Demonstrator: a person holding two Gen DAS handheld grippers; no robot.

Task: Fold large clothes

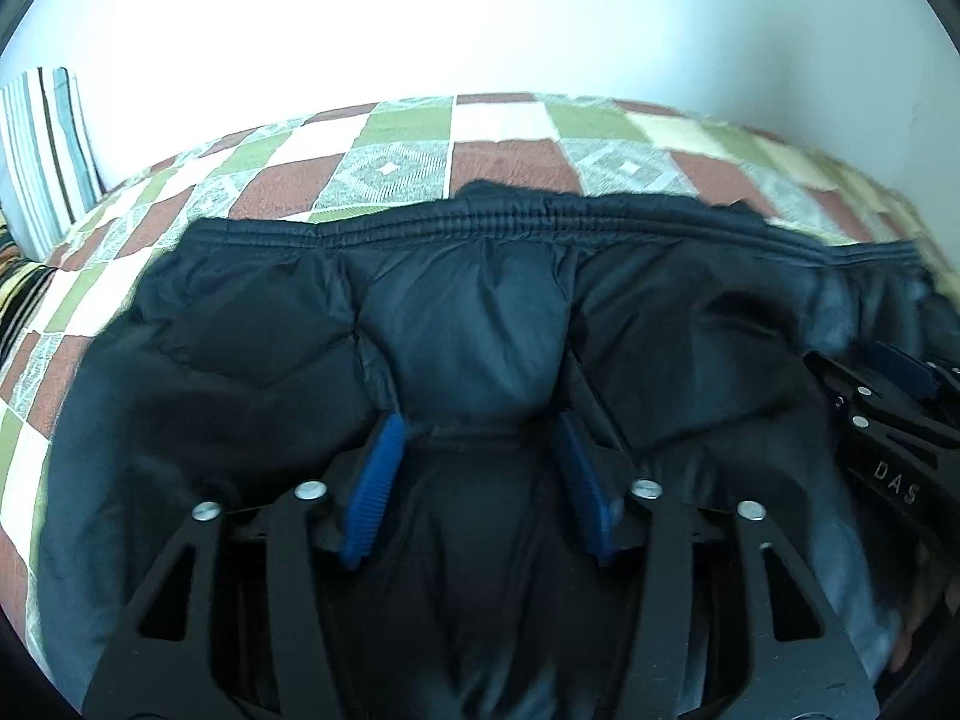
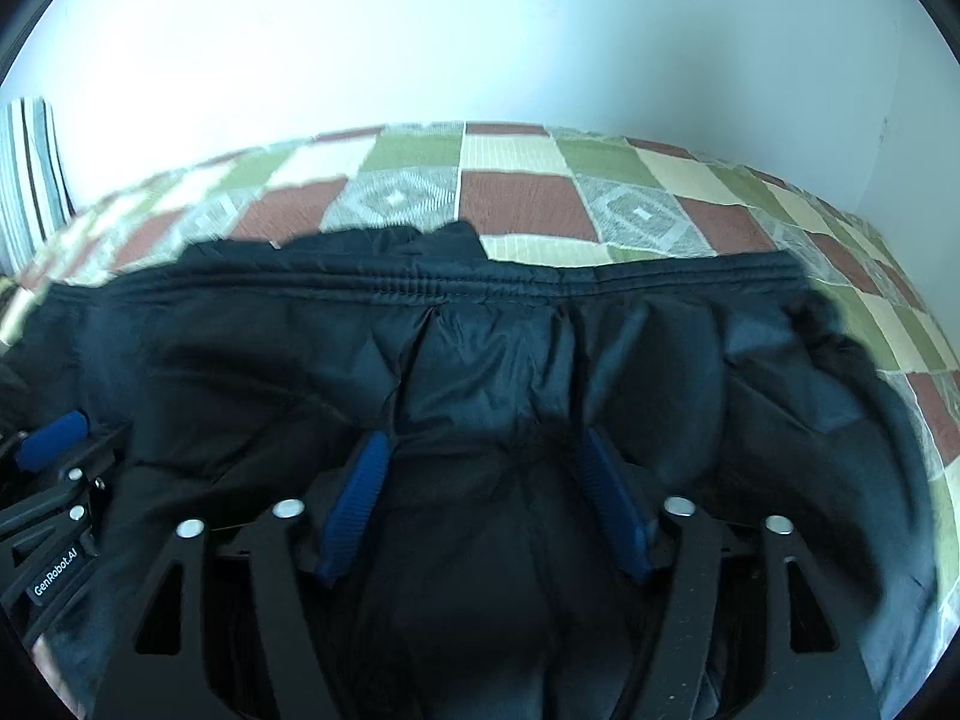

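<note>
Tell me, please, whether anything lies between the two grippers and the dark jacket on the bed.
Nothing visible does. The dark jacket bunches directly between the blue pads of the left gripper, and likewise between those of the right gripper. Only the checked bedspread shows beyond its elastic hem.

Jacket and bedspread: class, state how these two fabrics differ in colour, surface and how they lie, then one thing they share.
1. The jacket is plain dark navy; the bedspread is checked in red, green, cream and grey.
2. The jacket looks smooth and puffy, with a gathered elastic hem; the bedspread looks woven and flat.
3. The jacket is bunched between the fingers of both grippers; the bedspread lies spread beneath it.

Both are soft textiles.
</note>
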